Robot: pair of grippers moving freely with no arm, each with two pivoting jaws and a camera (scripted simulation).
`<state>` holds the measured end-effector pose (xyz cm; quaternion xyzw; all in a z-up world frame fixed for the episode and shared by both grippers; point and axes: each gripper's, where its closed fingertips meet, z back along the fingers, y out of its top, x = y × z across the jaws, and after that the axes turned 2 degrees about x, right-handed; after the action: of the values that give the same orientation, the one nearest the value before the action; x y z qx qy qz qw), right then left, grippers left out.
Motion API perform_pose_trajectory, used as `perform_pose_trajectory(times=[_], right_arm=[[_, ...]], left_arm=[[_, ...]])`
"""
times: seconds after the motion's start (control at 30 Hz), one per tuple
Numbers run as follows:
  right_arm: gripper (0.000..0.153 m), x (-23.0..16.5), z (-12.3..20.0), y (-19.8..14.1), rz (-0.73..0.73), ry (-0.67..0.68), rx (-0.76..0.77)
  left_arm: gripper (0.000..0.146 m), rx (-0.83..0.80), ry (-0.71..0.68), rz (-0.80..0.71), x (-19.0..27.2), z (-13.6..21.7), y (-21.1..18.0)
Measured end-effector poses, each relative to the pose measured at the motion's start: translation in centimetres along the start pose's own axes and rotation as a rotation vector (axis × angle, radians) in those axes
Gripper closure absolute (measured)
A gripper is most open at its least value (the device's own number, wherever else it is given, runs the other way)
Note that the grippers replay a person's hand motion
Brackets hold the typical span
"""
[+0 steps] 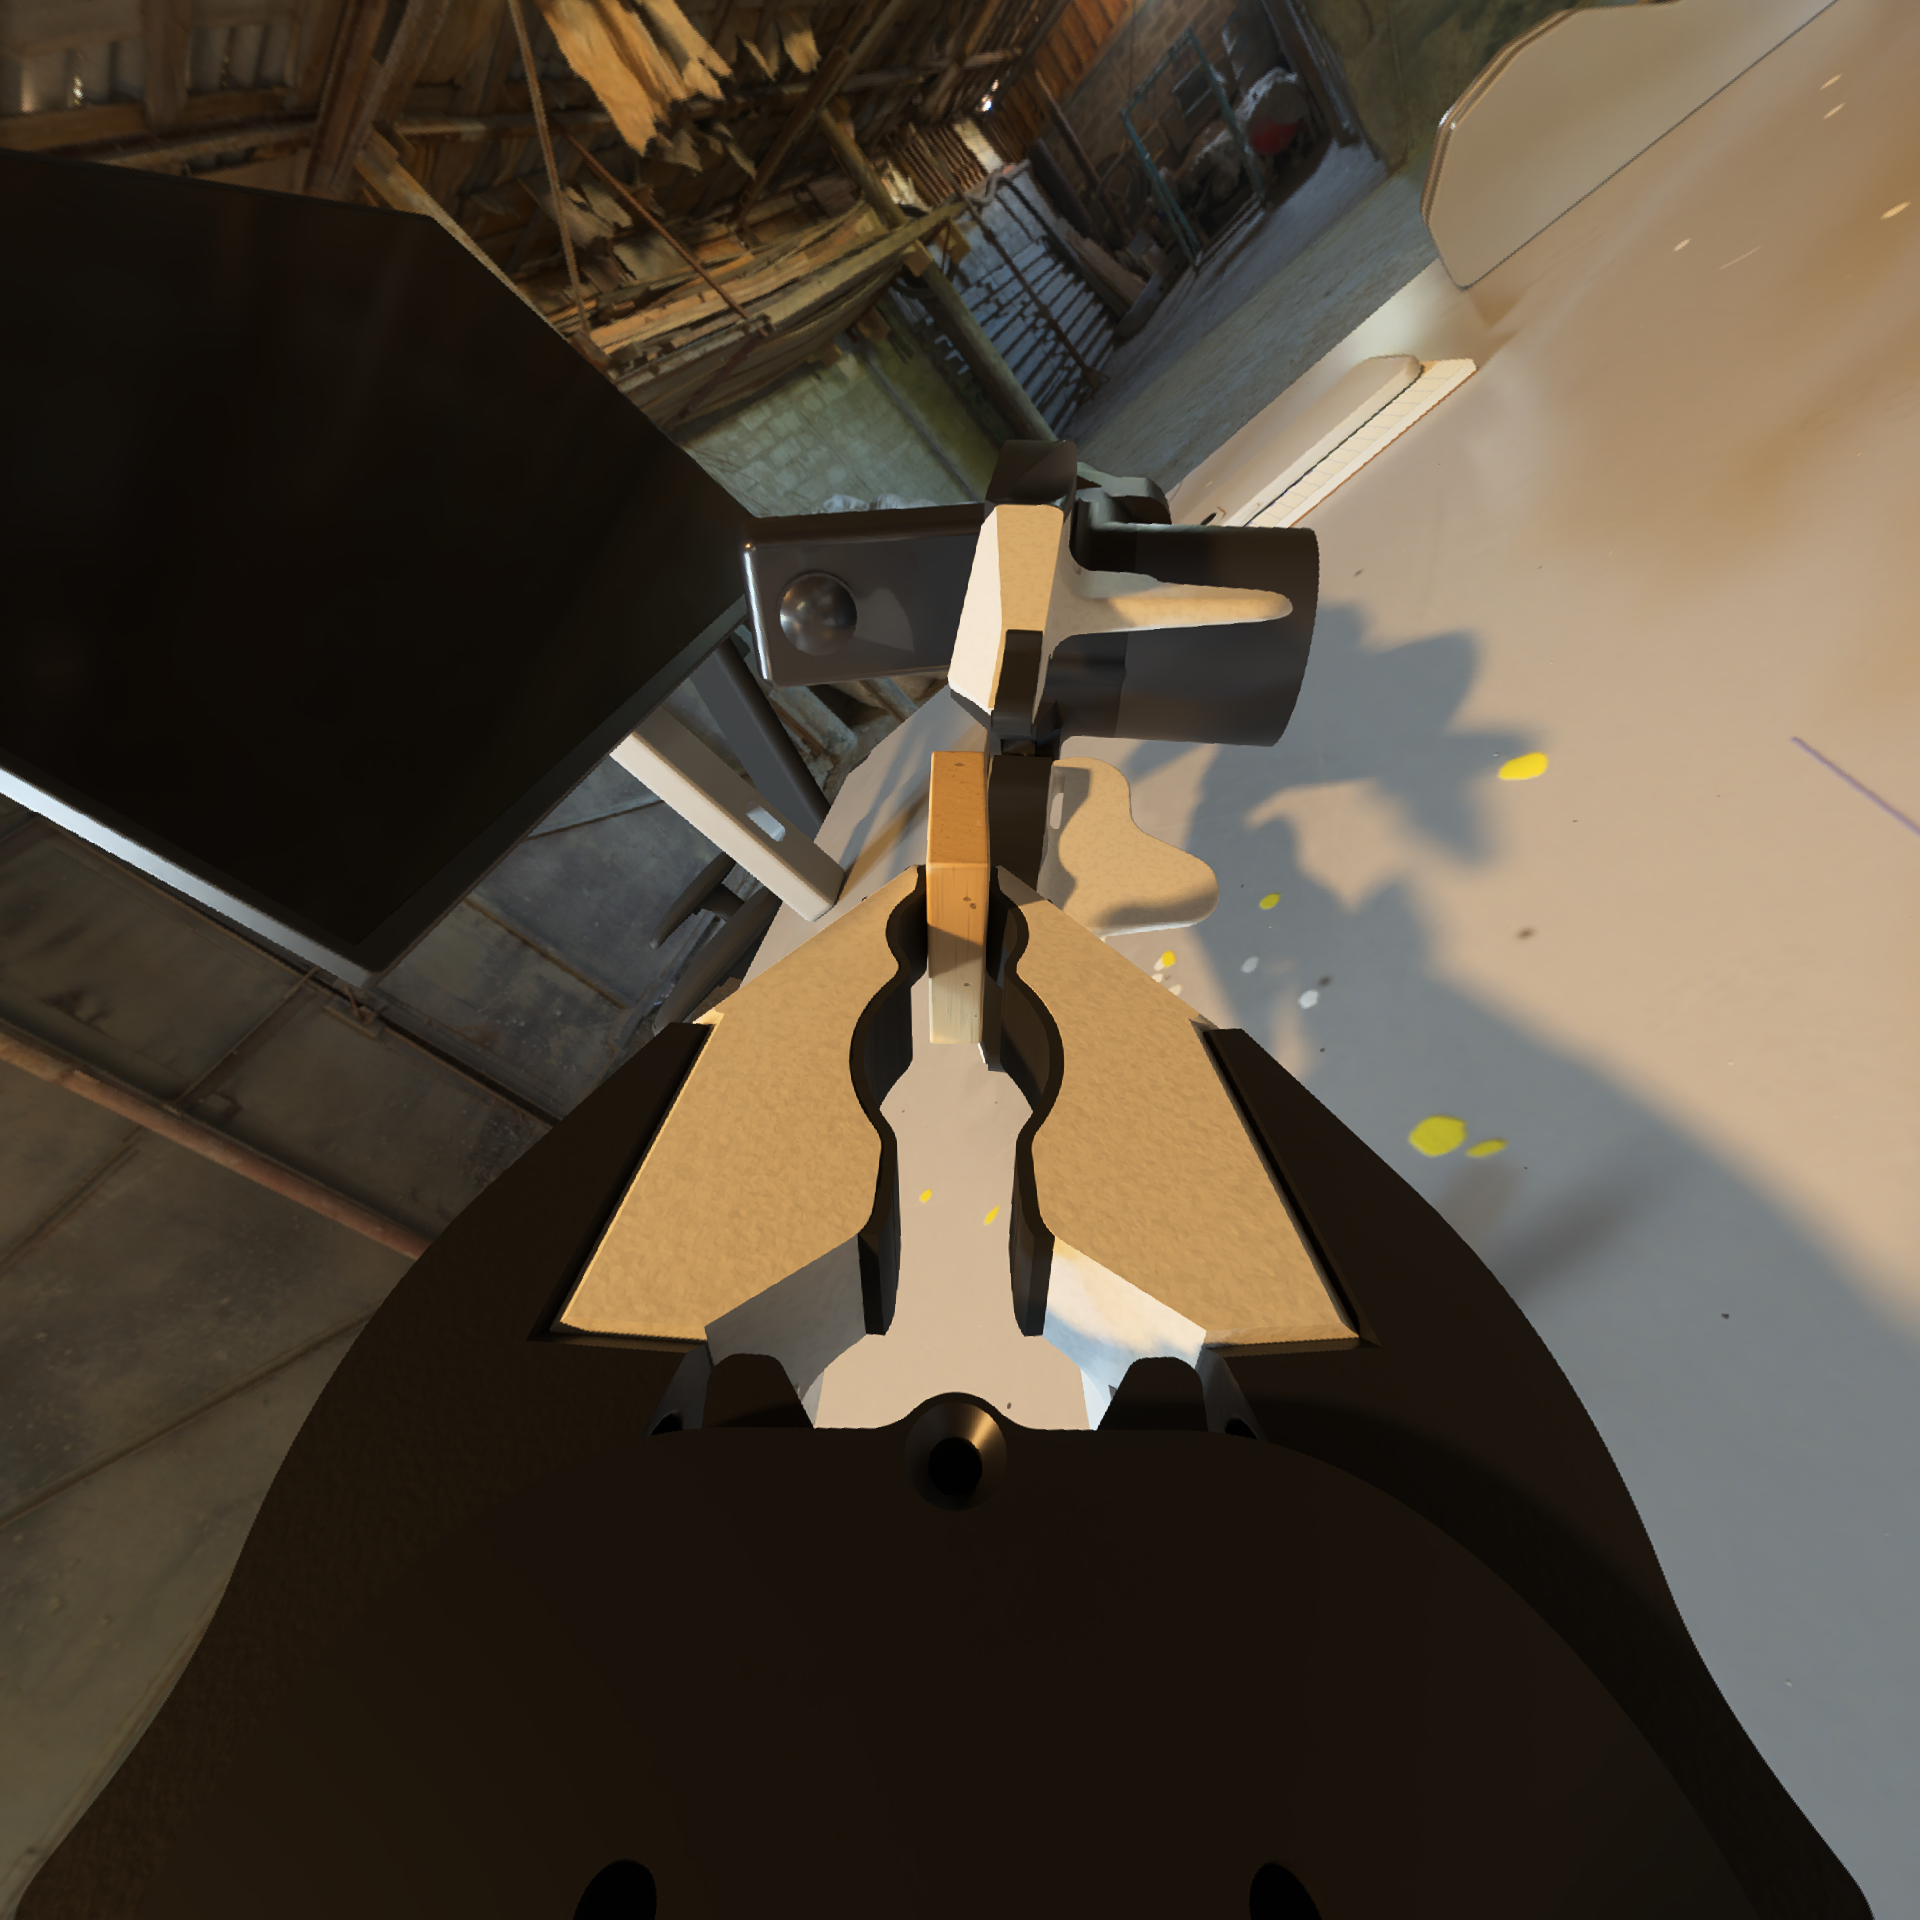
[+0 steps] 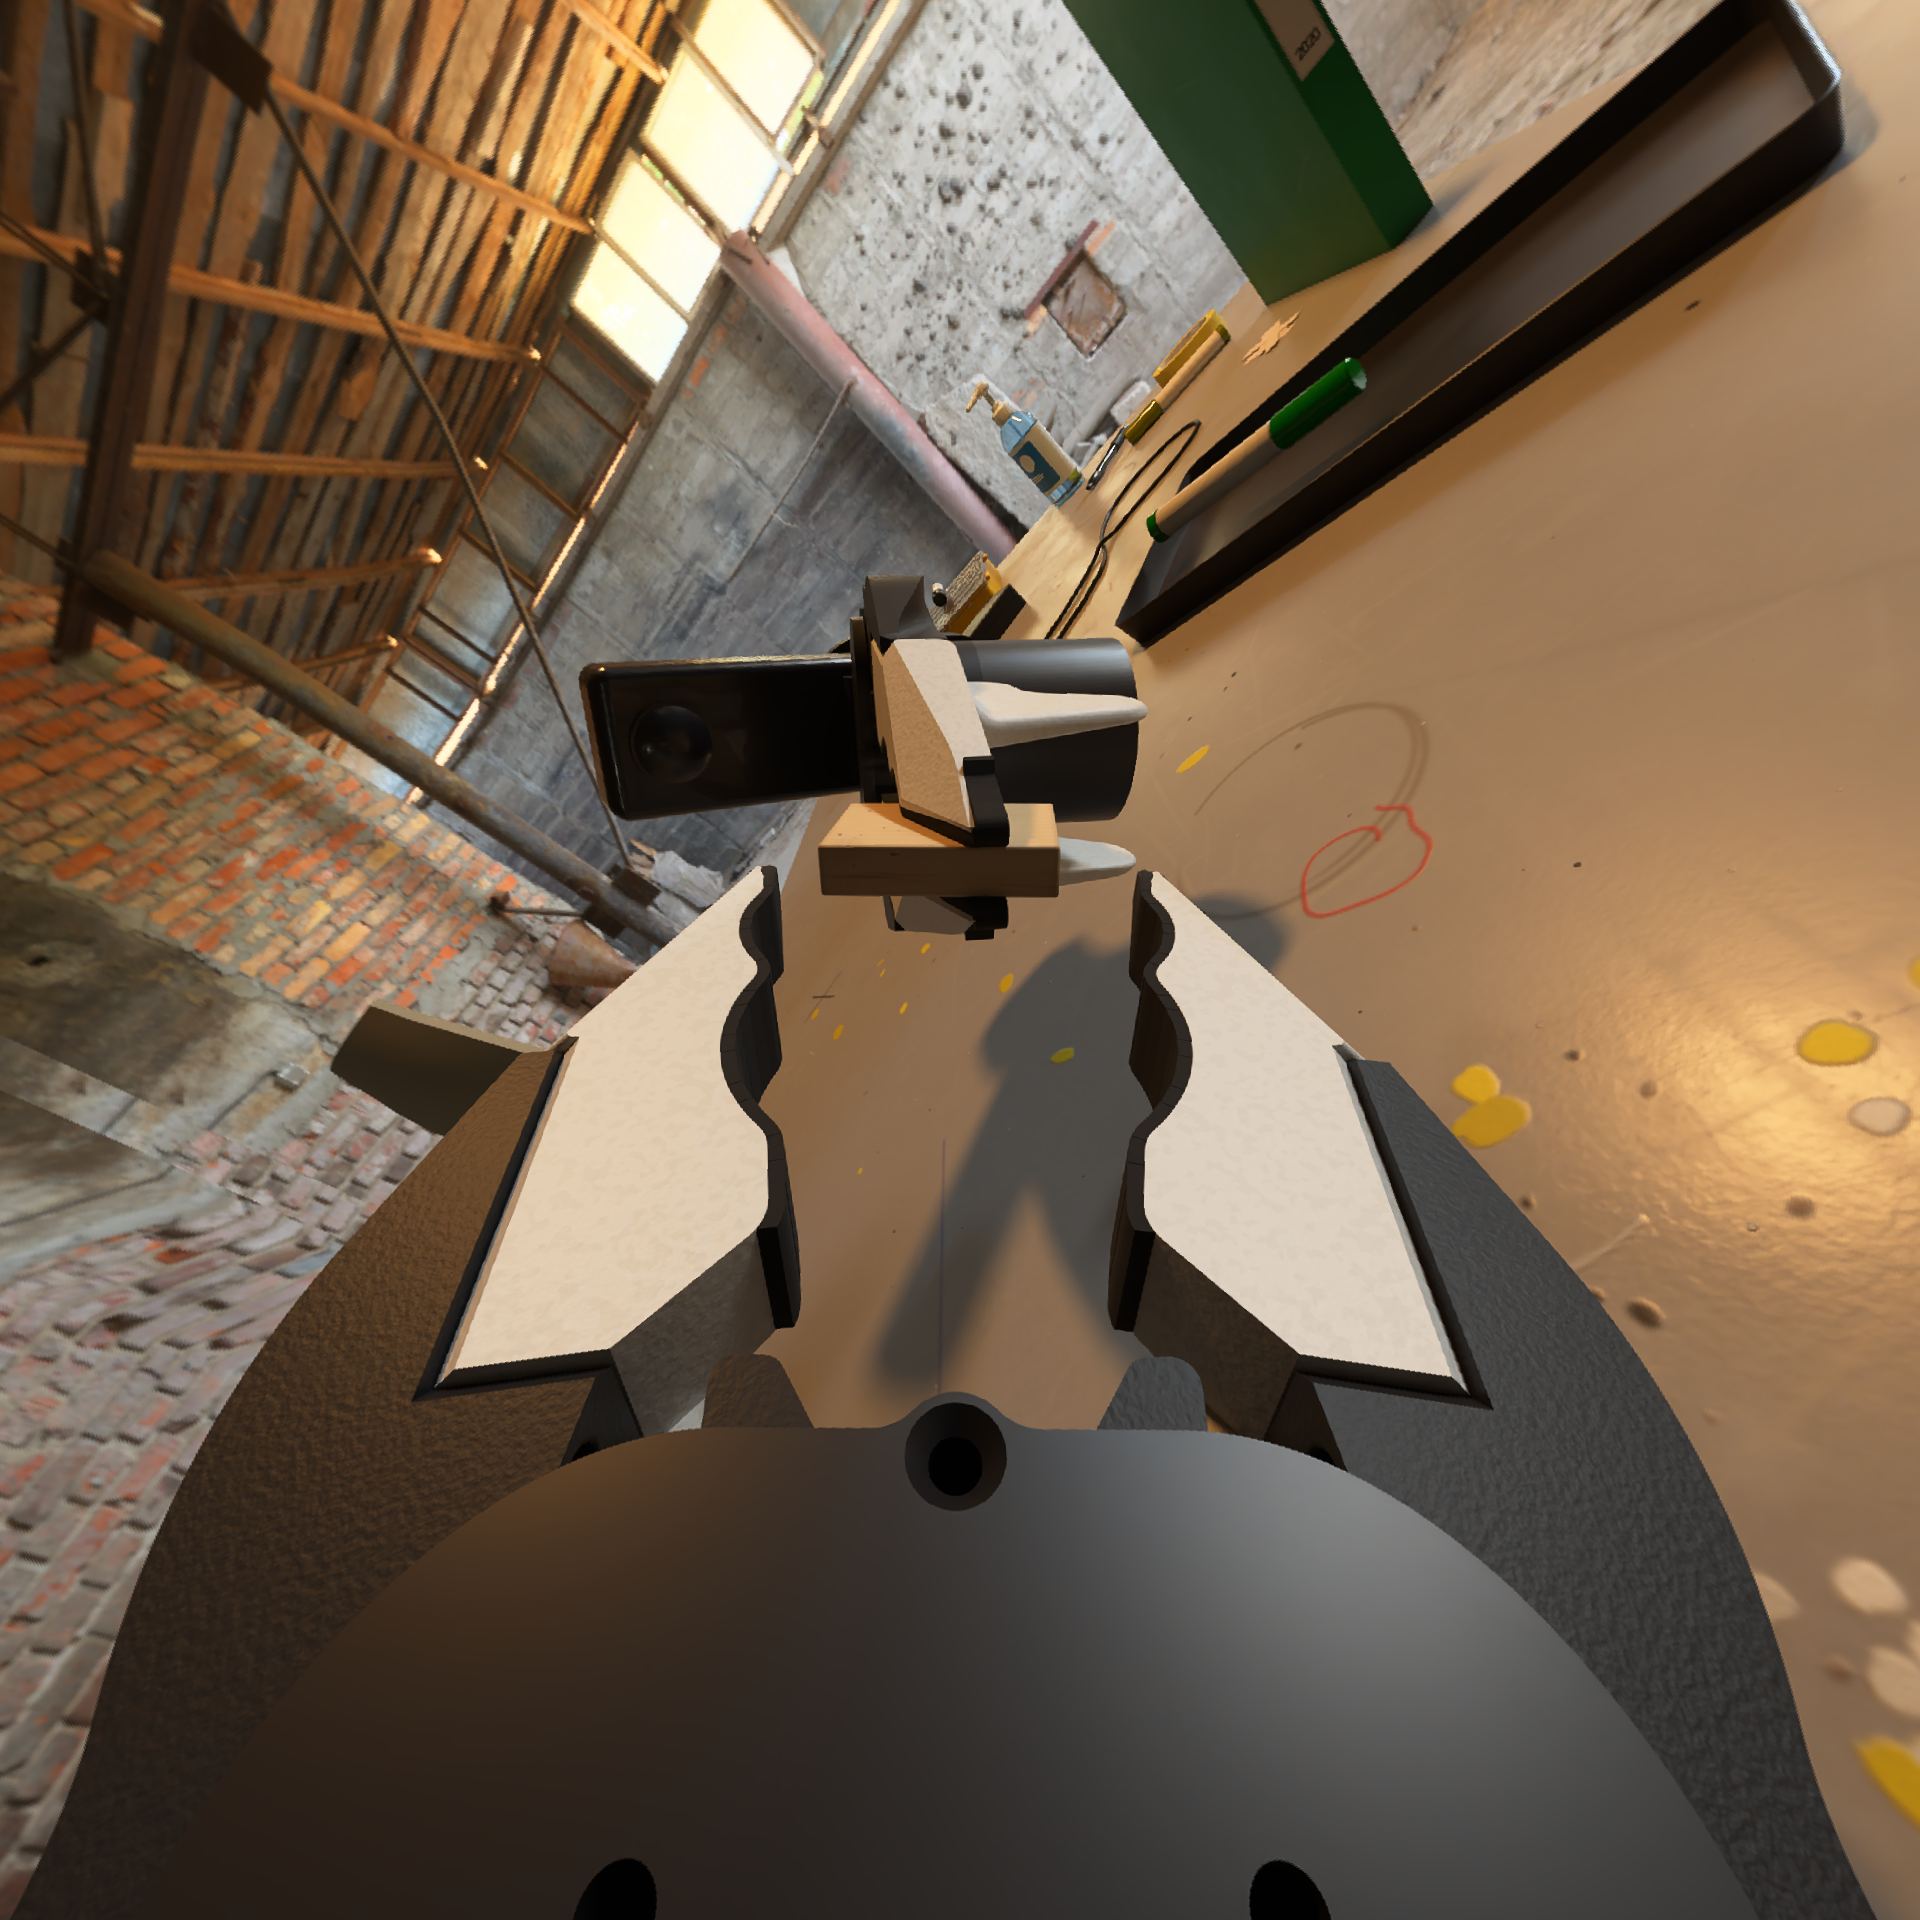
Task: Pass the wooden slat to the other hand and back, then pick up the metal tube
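The wooden slat [image 1: 956,966] is a short pale block, clamped between the fingers of my left gripper [image 1: 961,894], which is shut on it above the table. In the right wrist view the slat [image 2: 883,868] lies crosswise in the left gripper [image 2: 940,831], just ahead of my fingertips. My right gripper [image 2: 956,894] is open and empty, its jaws wide apart, facing the slat without touching it. In the left wrist view the right gripper [image 1: 1023,738] sits just beyond the slat's far end. I see no metal tube.
The beige table [image 2: 1558,935] has yellow paint spots and a red scribble [image 2: 1361,862]. A black tray [image 2: 1455,343] holds a green-capped marker [image 2: 1257,447]. A green box [image 2: 1299,135], a pump bottle [image 2: 1029,447] and a cable lie beyond. A dark panel [image 1: 260,520] stands left.
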<state>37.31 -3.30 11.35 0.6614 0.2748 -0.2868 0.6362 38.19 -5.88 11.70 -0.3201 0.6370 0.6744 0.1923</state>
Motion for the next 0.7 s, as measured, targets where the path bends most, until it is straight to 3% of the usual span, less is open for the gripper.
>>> perform_pose_trajectory(times=[0.2,0.4,0.5,0.63,0.7], right_arm=[[0.087,-0.2,0.2,-0.2,0.081,0.008,-0.002],[0.086,0.2,0.1,-0.5,-0.014,0.056,0.021],[0.075,0.4,-0.3,-0.7,0.012,0.037,0.002],[0.106,0.6,-1.0,-0.6,0.054,0.009,0.003],[0.106,0.5,-1.1,-0.5,0.086,0.004,-0.003]], left_arm=[[0.137,-0.005,0.017,-0.044,0.1,0.0,0.2],[0.137,-0.03,-0.014,-0.022,0.5,-0.1,-0.5],[0.137,-0.058,-0.003,-0.061,0.5,-0.3,-1.1],[0.137,-0.063,0.014,-0.072,0.5,-0.5,-0.9],[0.137,-0.065,0.025,-0.075,0.3,-0.4,-0.8]])
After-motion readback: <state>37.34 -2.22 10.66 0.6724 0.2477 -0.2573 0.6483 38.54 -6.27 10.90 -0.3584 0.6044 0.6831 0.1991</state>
